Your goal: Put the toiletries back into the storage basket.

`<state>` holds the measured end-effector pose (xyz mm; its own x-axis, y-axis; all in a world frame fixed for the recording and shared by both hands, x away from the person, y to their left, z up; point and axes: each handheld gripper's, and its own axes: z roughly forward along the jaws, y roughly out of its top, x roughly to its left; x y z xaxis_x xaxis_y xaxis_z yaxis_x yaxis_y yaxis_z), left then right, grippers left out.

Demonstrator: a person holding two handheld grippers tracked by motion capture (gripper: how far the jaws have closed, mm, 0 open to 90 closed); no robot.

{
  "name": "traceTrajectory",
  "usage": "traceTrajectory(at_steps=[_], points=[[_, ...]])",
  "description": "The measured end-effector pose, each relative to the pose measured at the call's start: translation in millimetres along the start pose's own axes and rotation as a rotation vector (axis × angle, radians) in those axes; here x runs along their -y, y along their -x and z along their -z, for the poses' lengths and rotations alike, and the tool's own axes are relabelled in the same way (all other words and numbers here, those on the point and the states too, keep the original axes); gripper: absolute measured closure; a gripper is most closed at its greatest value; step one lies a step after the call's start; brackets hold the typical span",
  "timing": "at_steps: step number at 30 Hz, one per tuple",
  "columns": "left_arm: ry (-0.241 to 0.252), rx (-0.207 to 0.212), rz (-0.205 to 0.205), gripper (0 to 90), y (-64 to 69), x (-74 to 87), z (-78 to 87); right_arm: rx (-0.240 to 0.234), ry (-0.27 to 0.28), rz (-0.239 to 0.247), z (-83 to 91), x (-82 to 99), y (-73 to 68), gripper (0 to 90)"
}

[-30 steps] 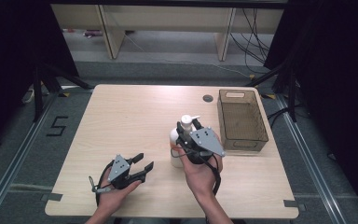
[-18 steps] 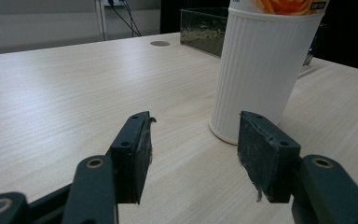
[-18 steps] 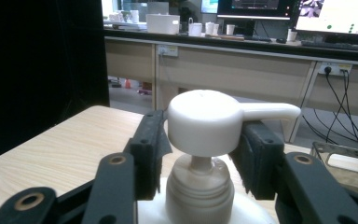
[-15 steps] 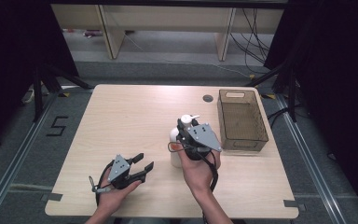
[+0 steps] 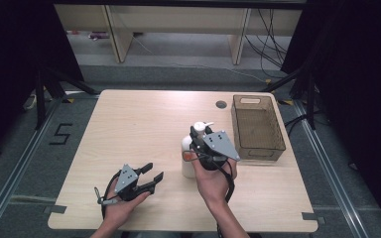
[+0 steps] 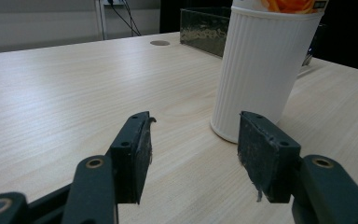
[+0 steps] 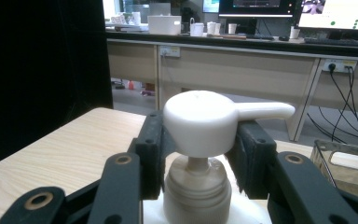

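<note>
High view: white pump bottle [image 5: 189,157] upright right of centre on the pale wood desk [image 5: 129,129], long axis vertical, spout toward the brown basket [image 5: 256,130]; right gripper [image 5: 204,140] at its pump head, left gripper [image 5: 151,174] resting near the front edge, fingers apart on nothing. Left gripper view: ribbed bottle base [image 6: 261,70] standing just beyond the spread fingers [image 6: 133,154]. Right gripper view: fingers [image 7: 151,149], just closing, clamped on the pump head [image 7: 200,121], spout pointing right; cabinets and monitors behind.

Left tool [image 5: 151,179] agape, right tool [image 7: 198,140] clamped
</note>
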<state>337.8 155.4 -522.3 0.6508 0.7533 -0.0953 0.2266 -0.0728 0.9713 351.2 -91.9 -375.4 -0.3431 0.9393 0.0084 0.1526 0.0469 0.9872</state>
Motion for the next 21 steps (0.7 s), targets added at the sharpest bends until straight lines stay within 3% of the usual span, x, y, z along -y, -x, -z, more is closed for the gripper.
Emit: traceTrajectory(at_steps=[1,3,11,12,17,20,21], points=[[0.000,0.000,-0.001,44.0,-0.1,0.0,0.1,0.008,0.005,0.027,0.7,-0.8,2.1,60.0],[-0.001,0.000,-0.001,44.1,0.0,0.0,0.2,-0.002,0.003,-0.001,2.0,-2.0,1.3,60.0],[-0.004,-0.003,-0.005,44.0,0.1,0.0,0.4,0.015,0.038,0.017,8.4,-10.9,9.6,60.0],[-0.004,-0.003,-0.005,44.0,0.2,0.0,0.5,0.010,0.031,-0.002,9.4,-11.5,8.8,60.0],[-0.003,-0.002,-0.005,44.0,0.2,0.1,0.4,0.024,0.052,-0.001,13.3,-17.3,15.4,60.0],[-0.003,-0.002,-0.005,44.0,0.2,0.1,0.3,0.041,0.073,0.019,15.8,-21.3,22.1,60.1],[-0.003,-0.003,-0.005,44.0,0.3,0.1,0.4,0.036,0.067,-0.007,16.6,-21.9,22.0,60.0]])
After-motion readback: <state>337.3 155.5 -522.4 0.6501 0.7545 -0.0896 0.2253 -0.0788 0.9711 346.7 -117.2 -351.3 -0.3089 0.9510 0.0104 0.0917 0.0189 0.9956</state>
